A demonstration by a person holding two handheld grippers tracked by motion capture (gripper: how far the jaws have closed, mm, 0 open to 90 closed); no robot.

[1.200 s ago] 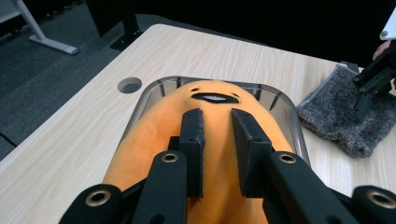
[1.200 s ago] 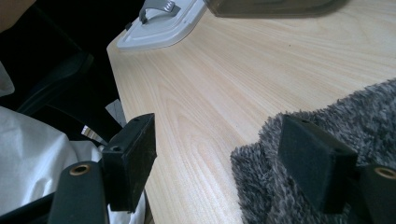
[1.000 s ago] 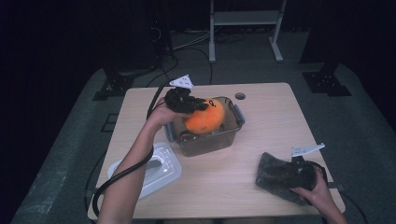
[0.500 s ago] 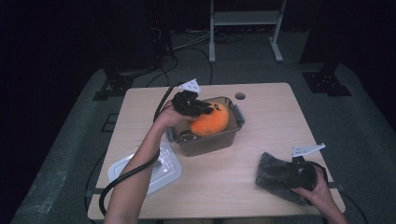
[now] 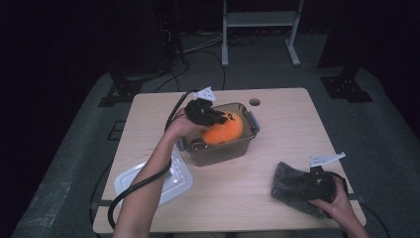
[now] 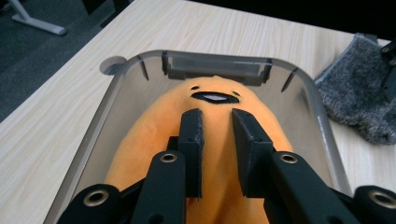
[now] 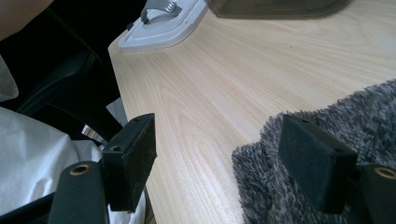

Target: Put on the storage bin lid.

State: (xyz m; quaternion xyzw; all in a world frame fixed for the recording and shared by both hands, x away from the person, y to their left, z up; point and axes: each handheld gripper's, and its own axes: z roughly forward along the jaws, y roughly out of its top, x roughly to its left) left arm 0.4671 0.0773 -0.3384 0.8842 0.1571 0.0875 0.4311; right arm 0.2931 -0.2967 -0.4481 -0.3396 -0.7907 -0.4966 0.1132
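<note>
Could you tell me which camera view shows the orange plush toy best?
The left gripper view: the orange plush toy lies close up in the clear container, its stitched face visible, pinched by the left gripper. The high view shows it small, partly covered by the gripper. The right gripper view looks along the table at the grey cloth.

The soft orange plush toy with the stitched face (image 6: 212, 121) had its near end cut off by the bottom edge of the left gripper view, and the black jaws covered part of its back. The clear grey plastic tub (image 6: 299, 88) was cropped there too. In the right gripper view, the fuzzy grey cloth (image 7: 327, 126) ran off the right edge, and the clear flat plastic lid (image 7: 161, 28) got clipped at the top. From the high view, the toy's underside was hidden inside the tub.
</note>
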